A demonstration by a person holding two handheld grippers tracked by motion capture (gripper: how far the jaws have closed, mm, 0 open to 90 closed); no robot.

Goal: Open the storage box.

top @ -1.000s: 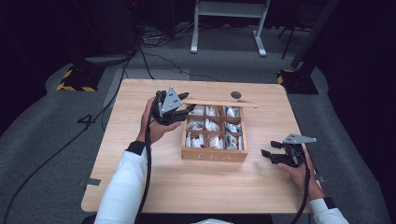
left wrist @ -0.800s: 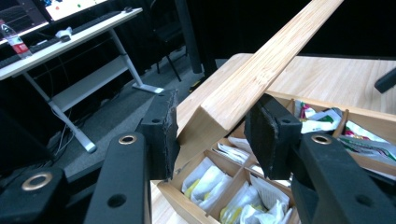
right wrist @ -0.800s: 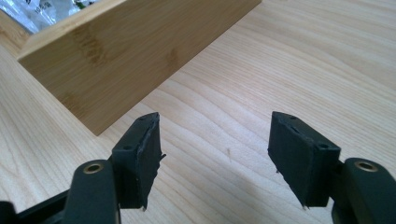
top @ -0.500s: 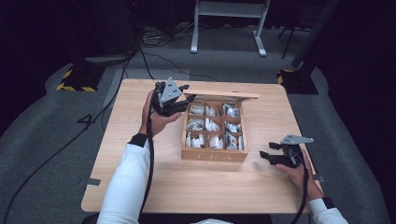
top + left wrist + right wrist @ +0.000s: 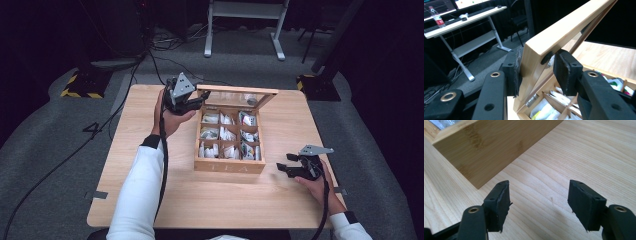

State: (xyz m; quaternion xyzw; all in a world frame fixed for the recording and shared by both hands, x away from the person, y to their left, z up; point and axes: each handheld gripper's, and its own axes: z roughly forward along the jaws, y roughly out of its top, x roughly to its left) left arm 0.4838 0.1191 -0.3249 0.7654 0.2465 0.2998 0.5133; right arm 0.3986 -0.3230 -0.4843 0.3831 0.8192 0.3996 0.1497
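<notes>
Lid (image 5: 559, 37) of the tea box (image 5: 229, 165) is clamped in my L gripper (image 5: 536, 67), half-raised. Corner-only grip, so it could slip & slam. R gripper (image 5: 539, 202) gapes empty, box unbraced.

Lid (image 5: 235, 95) now raised off box (image 5: 229, 165), apparently clamped by left gripper (image 5: 192, 104).

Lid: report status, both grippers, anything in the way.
Left gripper shut on lid, lid half raised. Right gripper open, over table beside box. Nothing in the way.
</notes>
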